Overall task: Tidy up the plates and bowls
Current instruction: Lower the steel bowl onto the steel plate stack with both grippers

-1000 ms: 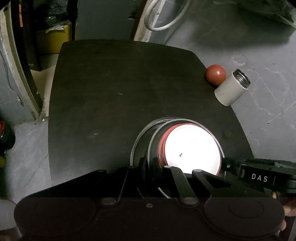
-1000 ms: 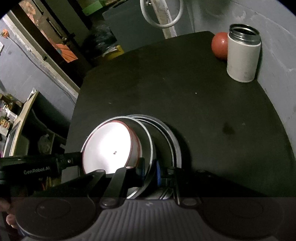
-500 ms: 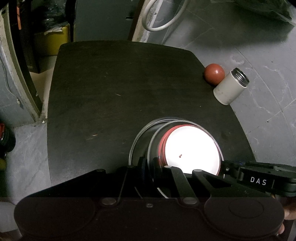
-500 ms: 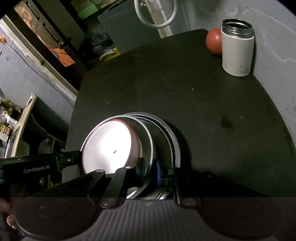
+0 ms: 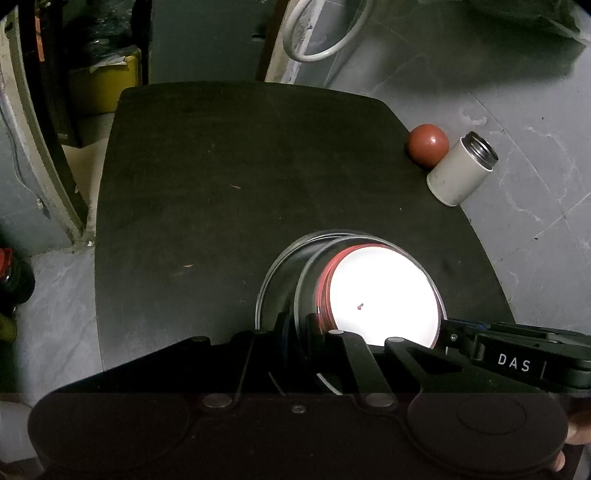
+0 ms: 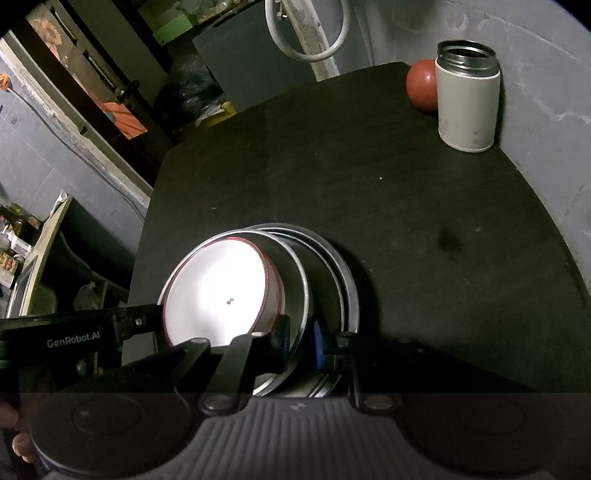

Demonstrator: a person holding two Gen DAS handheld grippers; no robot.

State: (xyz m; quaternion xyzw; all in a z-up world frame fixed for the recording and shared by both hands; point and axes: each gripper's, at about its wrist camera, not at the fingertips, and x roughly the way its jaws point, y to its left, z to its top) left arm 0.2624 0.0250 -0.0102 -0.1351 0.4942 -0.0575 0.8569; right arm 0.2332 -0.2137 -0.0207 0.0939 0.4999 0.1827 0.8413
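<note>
A red bowl with a bright white inside [image 5: 380, 295] [image 6: 218, 291] sits nested in a steel bowl [image 5: 306, 280] [image 6: 291, 266]. That bowl rests in shallow steel plates [image 5: 269, 280] [image 6: 349, 284] near the front of a black table [image 5: 240, 177] [image 6: 388, 192]. My left gripper [image 5: 299, 330] is shut on the steel bowl's near-left rim. My right gripper [image 6: 301, 338] is shut on its near-right rim. Each gripper's body shows in the other's view: the right gripper [image 5: 517, 362], the left gripper [image 6: 74, 336]. Whether the stack touches the table is unclear.
A white steel-rimmed flask [image 5: 461, 173] [image 6: 467, 99] and a red ball [image 5: 428, 144] [image 6: 421, 88] stand at the table's far right corner by a grey wall. A white ring [image 6: 306, 33] hangs behind the table. Clutter and a yellow box [image 5: 103, 85] lie off its left side.
Both grippers keep their hold on the steel bowl. The views have drifted slightly: the flask and ball sit a little further left and higher in the right wrist view.
</note>
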